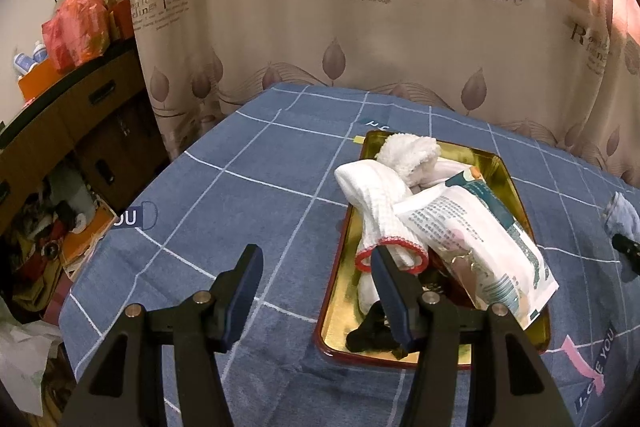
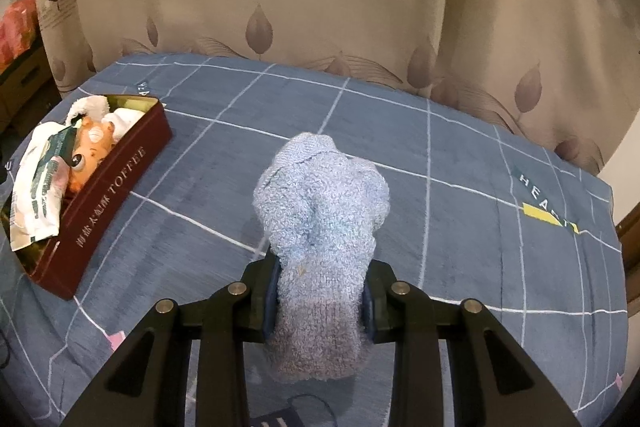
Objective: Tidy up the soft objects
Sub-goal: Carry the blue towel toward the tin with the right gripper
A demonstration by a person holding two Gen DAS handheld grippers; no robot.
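Blue terry sock (image 2: 320, 215): a fluffy pale-blue rolled sock, clamped between the pads of the right gripper (image 2: 320, 301), its bulk bulging forward past the fingers above the blue checked cloth (image 2: 460, 155).
Right gripper: black two-finger tool, jaws pressed onto the sock from both sides.
Left gripper (image 1: 316, 287): black fingers with blue pads, jaws standing apart with nothing between them, at the near left corner of the tin.
Tin (image 1: 516, 195): a shallow rectangular box, gold inside and dark red outside, lettered "TOFFEE" on its side, lying on the cloth to the left of the held sock.
Tin contents: a white waffle-knit sock with a red-trimmed cuff (image 1: 380, 223), a white fluffy roll (image 1: 408, 155), a printed white soft packet (image 1: 480, 247), an orange plush toy (image 2: 90, 151) and a black crumpled piece (image 1: 372, 331).
Backdrop: a beige leaf-printed curtain (image 1: 360, 27).
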